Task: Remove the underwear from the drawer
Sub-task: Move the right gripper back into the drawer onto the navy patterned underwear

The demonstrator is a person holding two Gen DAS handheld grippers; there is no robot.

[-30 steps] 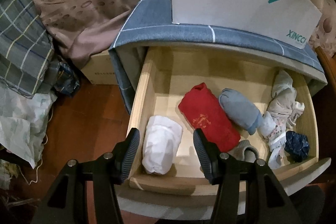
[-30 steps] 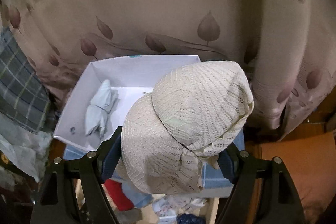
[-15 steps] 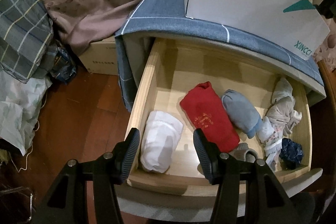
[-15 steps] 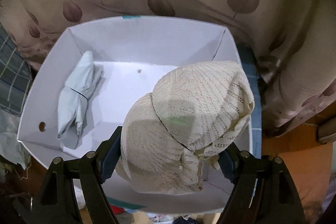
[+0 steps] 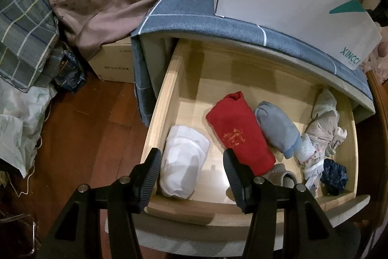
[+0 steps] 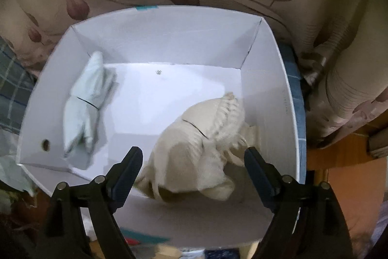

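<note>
Right tongs (image 6: 191, 171) opening, cream roll (image 6: 198, 152) loose between them in box (image 6: 271, 64). Left tongs (image 5: 191, 176) apart, straddling white roll (image 5: 183, 162), long axis running along the fingers.

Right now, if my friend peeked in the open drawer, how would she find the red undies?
Find the wooden drawer pulled out under the blue checked cloth. On its floor lies a row of rolled bundles, and the red roll is near the middle, between a white roll and a blue-grey roll. It is the only red one, with a small gold pattern on top.
</note>
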